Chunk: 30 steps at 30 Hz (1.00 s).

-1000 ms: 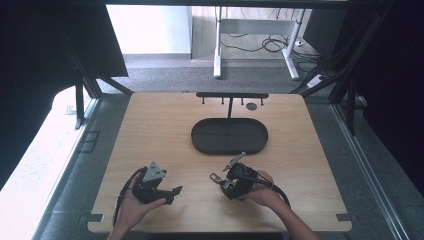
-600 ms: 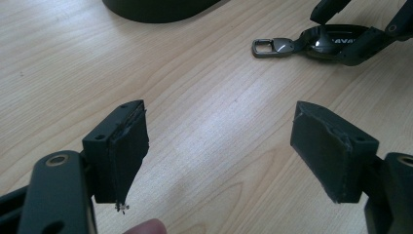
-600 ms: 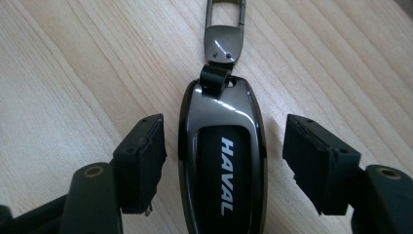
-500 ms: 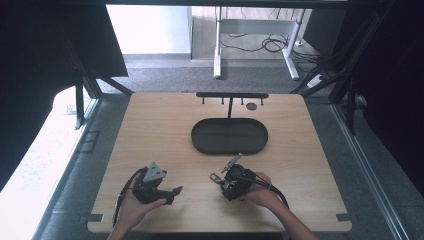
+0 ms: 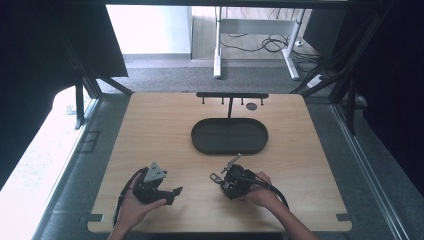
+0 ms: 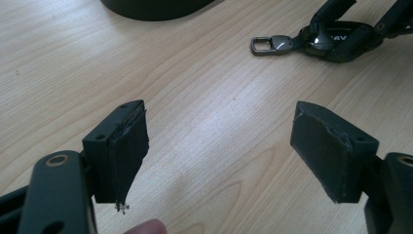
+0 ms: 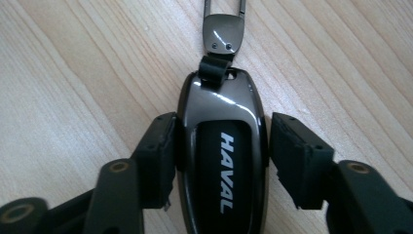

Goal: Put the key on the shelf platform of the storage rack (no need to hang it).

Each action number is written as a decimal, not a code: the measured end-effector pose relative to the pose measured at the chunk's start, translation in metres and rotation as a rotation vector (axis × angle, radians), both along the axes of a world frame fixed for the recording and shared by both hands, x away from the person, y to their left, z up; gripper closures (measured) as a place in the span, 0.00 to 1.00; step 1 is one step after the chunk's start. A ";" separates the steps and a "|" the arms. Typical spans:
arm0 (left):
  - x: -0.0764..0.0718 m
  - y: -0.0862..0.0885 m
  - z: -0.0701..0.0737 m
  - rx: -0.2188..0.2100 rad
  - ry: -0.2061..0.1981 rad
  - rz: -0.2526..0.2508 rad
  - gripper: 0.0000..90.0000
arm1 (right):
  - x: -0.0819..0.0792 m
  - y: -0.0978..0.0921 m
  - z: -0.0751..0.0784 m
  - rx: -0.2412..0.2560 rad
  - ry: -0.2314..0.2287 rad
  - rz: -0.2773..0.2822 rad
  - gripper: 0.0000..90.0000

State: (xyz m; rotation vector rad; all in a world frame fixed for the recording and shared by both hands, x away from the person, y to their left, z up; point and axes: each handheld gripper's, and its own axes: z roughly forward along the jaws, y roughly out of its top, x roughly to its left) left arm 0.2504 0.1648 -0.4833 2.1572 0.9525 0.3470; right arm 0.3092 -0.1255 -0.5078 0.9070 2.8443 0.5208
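- Key fob [image 7: 221,161] lies flat on the wooden table [image 5: 150,130], between the jaws of our right gripper [image 7: 221,156]; one pad touches its side, the other stands just off it, so the jaws are not yet clamped
- Its metal clip [image 7: 223,31] points away from the gripper along the wood grain
- In the high view we see the right gripper [image 5: 235,181] near the table's front edge, just short of the dark oval tray [image 5: 200,142]
- Our left gripper [image 6: 219,151] rests to the left with jaws spread wide over bare wood, well apart from the fob [image 6: 336,39]
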 end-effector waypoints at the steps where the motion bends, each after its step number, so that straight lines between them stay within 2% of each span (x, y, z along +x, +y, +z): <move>1: 0.000 0.000 0.000 0.001 0.001 0.000 0.25 | 0.000 0.000 0.000 0.000 0.000 0.000 0.54; 8: 0.000 0.000 -0.001 0.000 0.006 0.001 0.25 | 0.001 0.000 0.001 -0.002 0.003 -0.012 0.55; 16: 0.000 0.001 0.000 -0.002 0.007 0.001 0.25 | 0.003 -0.002 0.002 0.013 0.045 -0.014 0.55; 30: 0.000 0.001 -0.001 -0.004 0.017 -0.003 0.25 | 0.007 -0.016 0.023 0.107 0.072 -0.028 0.55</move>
